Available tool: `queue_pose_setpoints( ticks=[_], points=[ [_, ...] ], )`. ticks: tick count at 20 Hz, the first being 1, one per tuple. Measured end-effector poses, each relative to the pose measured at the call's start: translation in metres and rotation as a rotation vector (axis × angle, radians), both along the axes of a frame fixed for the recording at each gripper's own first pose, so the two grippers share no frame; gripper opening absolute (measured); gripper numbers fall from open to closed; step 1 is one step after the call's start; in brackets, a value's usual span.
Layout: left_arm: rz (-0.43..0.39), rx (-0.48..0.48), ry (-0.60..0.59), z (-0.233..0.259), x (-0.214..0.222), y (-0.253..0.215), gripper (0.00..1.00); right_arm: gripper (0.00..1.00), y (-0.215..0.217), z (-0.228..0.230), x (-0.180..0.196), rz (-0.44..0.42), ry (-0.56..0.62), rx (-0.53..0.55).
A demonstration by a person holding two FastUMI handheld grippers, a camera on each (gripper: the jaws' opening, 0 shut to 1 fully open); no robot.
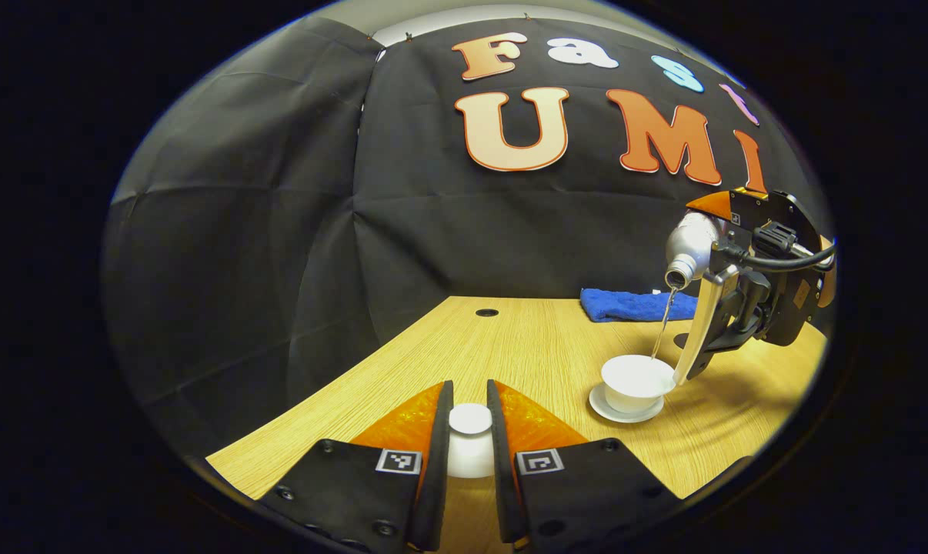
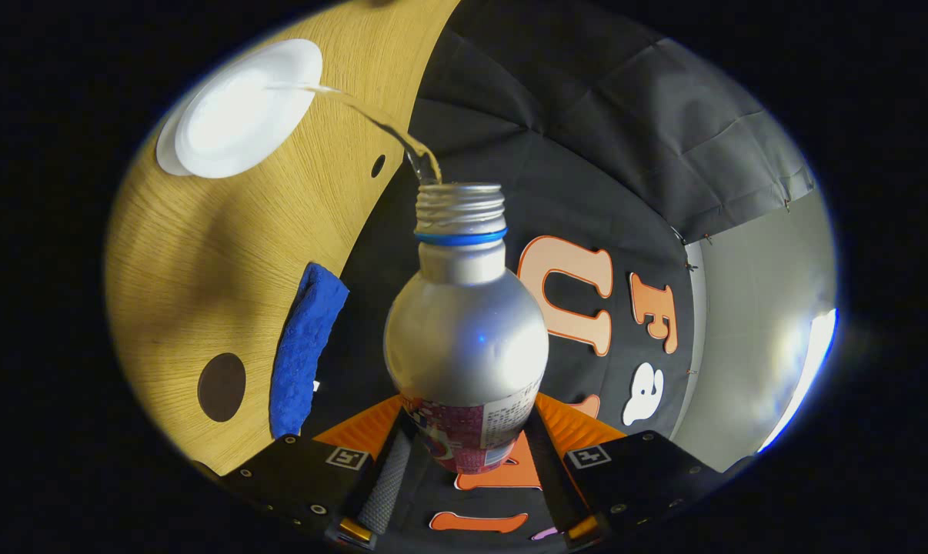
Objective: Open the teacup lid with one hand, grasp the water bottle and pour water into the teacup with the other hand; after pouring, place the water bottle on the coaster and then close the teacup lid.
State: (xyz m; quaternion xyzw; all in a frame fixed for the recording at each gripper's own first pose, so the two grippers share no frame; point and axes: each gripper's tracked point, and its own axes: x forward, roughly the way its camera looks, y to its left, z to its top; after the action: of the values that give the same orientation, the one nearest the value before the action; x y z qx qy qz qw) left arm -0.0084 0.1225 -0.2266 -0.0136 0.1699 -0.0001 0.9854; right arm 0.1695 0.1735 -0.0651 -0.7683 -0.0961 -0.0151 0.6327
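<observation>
In the left gripper view my left gripper (image 1: 470, 419) is shut on the white teacup lid (image 1: 470, 423), held by its knob above the near table. The white teacup (image 1: 638, 382) stands open on its saucer (image 1: 625, 412) at the right. Over it the silver water bottle (image 1: 687, 246) is tipped mouth down, a thin stream falling into the cup. In the right gripper view my right gripper (image 2: 468, 442) is shut on the water bottle (image 2: 465, 331), its uncapped neck pointing away; water arcs to the teacup (image 2: 237, 111). The dark round coaster (image 2: 221, 387) lies beside the cloth.
A folded blue cloth (image 1: 637, 305) lies at the back of the wooden table (image 1: 510, 346), also seen as a blue cloth (image 2: 305, 346) in the right gripper view. A small cable hole (image 1: 486, 312) sits near the table's far edge. Black cloth walls surround the booth.
</observation>
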Motion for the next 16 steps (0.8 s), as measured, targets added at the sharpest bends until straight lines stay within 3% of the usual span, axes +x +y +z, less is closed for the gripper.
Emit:
queue_pose_setpoints(
  ticks=[1,2,9,10,11,13,14,16],
  points=[
    [0.000,0.001,0.002,0.001,-0.001,0.001,0.27,0.75,0.000,0.001,0.001,0.005,-0.002,-0.008],
    [-0.001,0.000,0.002,0.000,-0.001,0.000,0.31,0.78,0.002,0.003,0.003,0.012,-0.006,-0.018],
    [0.000,0.004,0.011,-0.004,-0.003,0.001,0.31,0.78,0.003,-0.006,0.004,0.016,0.007,-0.050],
    [0.001,0.003,0.010,-0.004,-0.003,0.002,0.27,0.78,0.003,-0.008,0.004,0.011,0.002,-0.058],
    [0.000,0.004,0.014,-0.004,-0.003,0.002,0.31,0.78,0.007,-0.010,0.004,0.018,0.003,-0.069],
    [-0.005,0.012,0.022,-0.007,-0.003,0.000,0.31,0.78,0.010,-0.015,0.004,0.028,0.008,-0.081],
    [-0.005,0.015,0.023,-0.007,-0.002,0.001,0.27,0.78,0.012,-0.016,0.003,0.032,0.007,-0.088],
    [-0.004,0.015,0.022,-0.007,-0.002,0.000,0.31,0.78,0.015,-0.020,0.004,0.041,0.007,-0.099]
  ],
)
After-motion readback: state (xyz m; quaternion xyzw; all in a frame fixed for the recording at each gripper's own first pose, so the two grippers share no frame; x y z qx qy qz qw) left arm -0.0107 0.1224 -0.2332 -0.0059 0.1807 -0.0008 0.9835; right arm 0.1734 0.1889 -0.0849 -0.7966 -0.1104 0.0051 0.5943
